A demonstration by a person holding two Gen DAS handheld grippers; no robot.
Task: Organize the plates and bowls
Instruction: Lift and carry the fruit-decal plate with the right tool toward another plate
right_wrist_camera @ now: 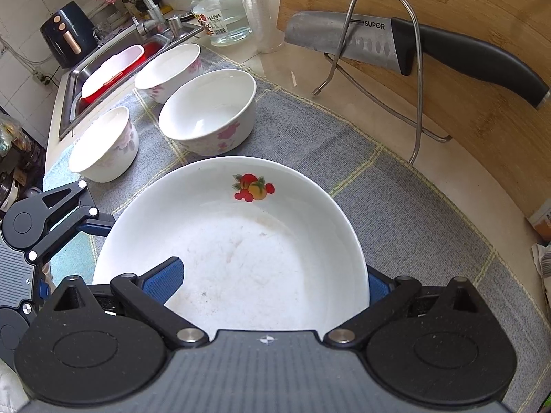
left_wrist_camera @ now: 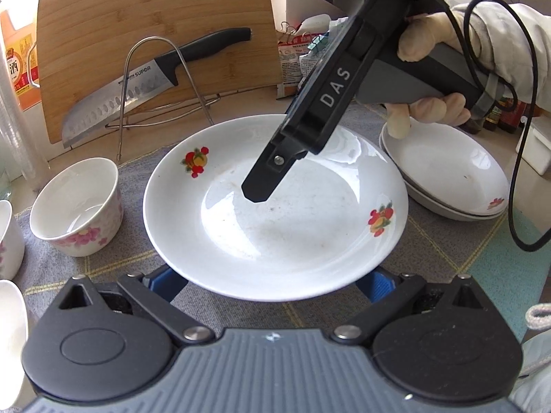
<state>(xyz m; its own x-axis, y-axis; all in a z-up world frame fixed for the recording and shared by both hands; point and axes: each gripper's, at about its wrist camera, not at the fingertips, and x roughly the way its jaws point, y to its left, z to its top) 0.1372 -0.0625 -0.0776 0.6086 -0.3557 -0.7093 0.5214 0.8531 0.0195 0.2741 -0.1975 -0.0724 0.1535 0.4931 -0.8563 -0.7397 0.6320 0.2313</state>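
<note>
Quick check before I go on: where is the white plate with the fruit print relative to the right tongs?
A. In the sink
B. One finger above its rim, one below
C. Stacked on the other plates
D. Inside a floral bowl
B: in the right wrist view, one blue finger lies over the white plate with the fruit print while the other passes under its rim.

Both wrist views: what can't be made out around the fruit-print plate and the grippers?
- Left wrist view: left gripper fingertips hidden under the plate.
- Right wrist view: right gripper straddles the plate's rim; its right finger is mostly behind it, so grip is uncertain.
- Left wrist view: stacked plates, count unclear.
</note>
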